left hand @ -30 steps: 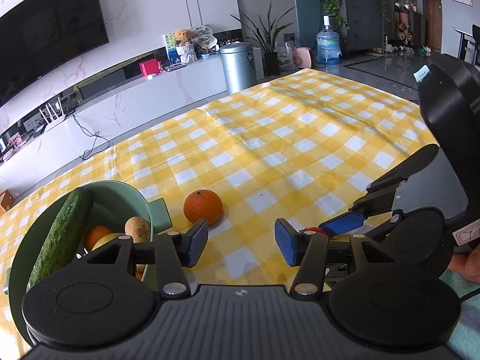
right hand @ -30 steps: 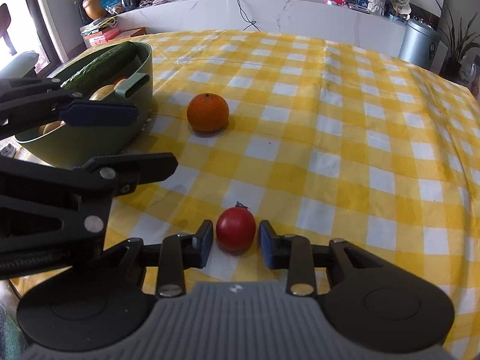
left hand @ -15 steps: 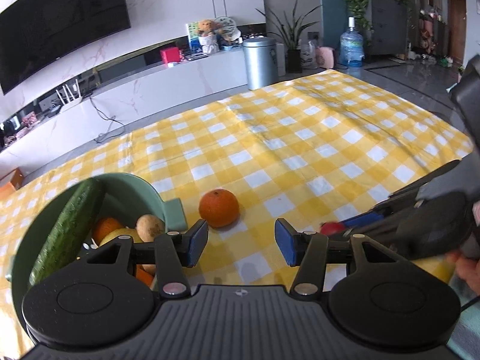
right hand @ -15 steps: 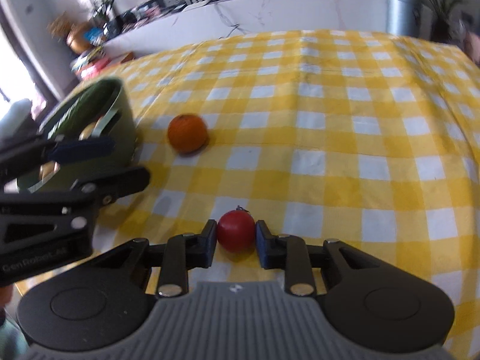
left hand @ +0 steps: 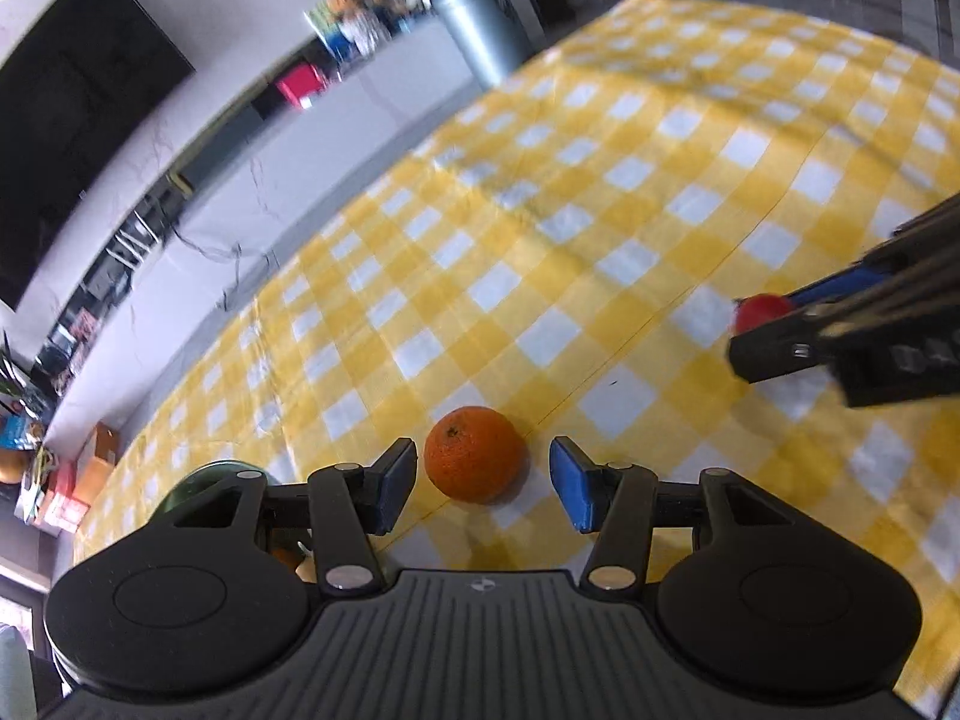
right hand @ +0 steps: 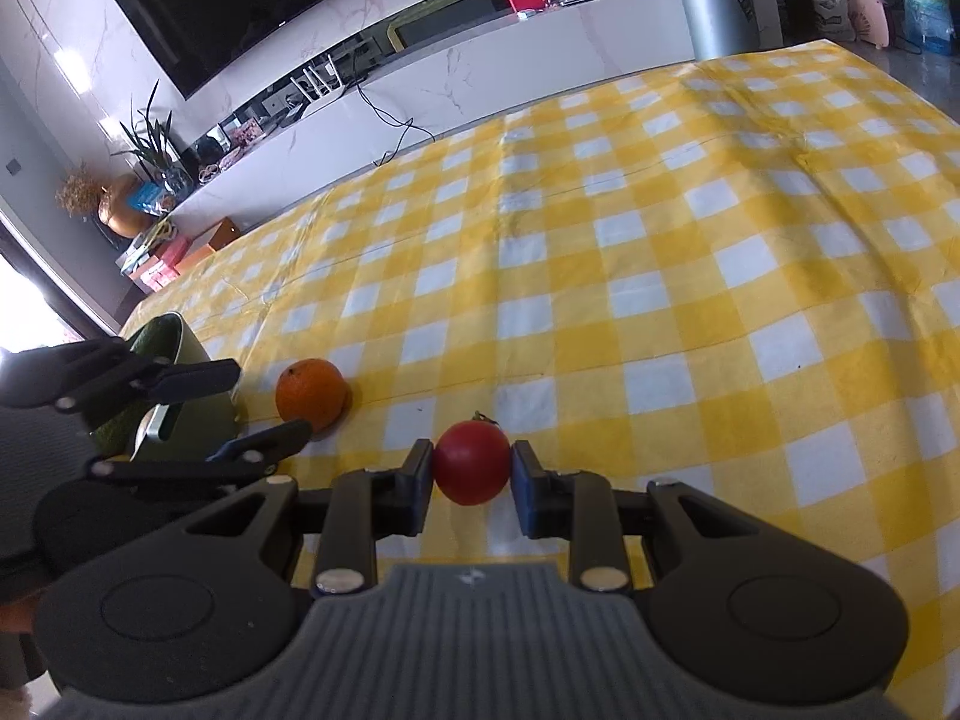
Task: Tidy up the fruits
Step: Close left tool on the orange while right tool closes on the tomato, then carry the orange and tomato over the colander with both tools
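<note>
An orange (left hand: 474, 454) lies on the yellow checked tablecloth. My left gripper (left hand: 483, 489) is open, with a pad on each side of the orange and not touching it. My right gripper (right hand: 471, 477) is shut on a red tomato (right hand: 472, 461), both pads against its sides. The tomato also shows in the left wrist view (left hand: 761, 309), held at the right. The orange (right hand: 311, 393) shows at the left of the right wrist view, with the left gripper's fingers (right hand: 198, 378) around it. A green bowl (right hand: 174, 384) stands left of the orange, mostly hidden.
The bowl's rim (left hand: 210, 477) peeks out behind my left gripper, with fruit inside partly visible. The checked tablecloth (right hand: 660, 276) stretches far and right. A white TV bench (right hand: 480, 72) and a metal bin (right hand: 714, 6) stand beyond the table's far edge.
My left gripper has moved forward and right so the orange now sits between its open pads. My right gripper has closed on the tomato and lifted it.
</note>
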Available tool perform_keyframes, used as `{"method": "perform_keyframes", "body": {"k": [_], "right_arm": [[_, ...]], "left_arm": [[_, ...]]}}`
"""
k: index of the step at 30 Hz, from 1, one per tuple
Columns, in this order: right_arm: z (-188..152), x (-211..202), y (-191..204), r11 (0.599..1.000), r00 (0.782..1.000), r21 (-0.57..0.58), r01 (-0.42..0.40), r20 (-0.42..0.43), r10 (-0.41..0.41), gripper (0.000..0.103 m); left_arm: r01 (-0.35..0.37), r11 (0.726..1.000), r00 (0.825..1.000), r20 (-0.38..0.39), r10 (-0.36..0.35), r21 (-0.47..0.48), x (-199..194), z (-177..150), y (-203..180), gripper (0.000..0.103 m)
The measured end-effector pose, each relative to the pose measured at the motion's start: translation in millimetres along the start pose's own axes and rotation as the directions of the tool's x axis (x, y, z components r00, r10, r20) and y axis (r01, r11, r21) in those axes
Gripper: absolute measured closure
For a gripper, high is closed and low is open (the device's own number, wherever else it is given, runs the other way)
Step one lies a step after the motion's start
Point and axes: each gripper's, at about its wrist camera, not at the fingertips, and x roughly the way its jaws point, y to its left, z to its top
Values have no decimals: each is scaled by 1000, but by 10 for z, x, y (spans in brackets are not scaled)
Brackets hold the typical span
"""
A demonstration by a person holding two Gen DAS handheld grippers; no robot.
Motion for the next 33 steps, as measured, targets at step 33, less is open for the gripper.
{"method": "perform_keyframes", "body": {"k": [33], "right_arm": [[5, -45, -30, 999, 998, 7, -54, 12, 54, 79]], "left_arm": [[96, 971, 985, -120, -124, -217, -23, 357, 326, 54]]}}
